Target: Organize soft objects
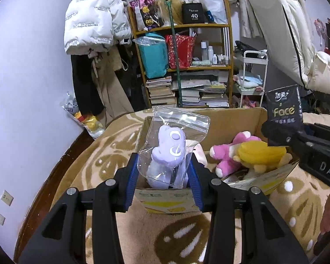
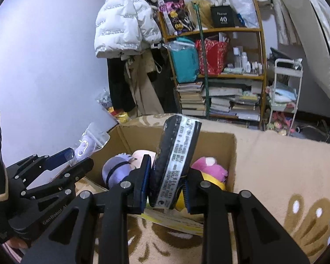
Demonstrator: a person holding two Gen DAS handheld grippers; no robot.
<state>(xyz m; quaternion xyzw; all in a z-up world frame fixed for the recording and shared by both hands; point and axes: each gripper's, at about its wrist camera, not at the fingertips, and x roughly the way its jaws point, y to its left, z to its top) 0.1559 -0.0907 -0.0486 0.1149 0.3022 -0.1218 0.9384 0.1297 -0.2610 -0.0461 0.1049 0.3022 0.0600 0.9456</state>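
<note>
My left gripper (image 1: 164, 171) is shut on a clear zip bag with a purple plush toy (image 1: 168, 151) and holds it over the near left corner of a cardboard box (image 1: 235, 112). My right gripper (image 2: 167, 189) is shut on a black tissue pack (image 2: 176, 165) and holds it over the same box (image 2: 217, 136); the pack shows in the left wrist view (image 1: 283, 112) at the right. Inside the box lie a pink plush (image 1: 228, 154), a yellow plush (image 1: 261, 154), a purple plush (image 2: 118, 171) and a pale pink one (image 2: 140, 156).
The box sits on a beige patterned blanket (image 2: 286, 167). Behind it stand a wooden shelf with books and bags (image 1: 187, 66), a white cart (image 1: 253, 77), hanging jackets (image 1: 94, 22) and a bagged toy (image 1: 88, 121) on the floor by the wall.
</note>
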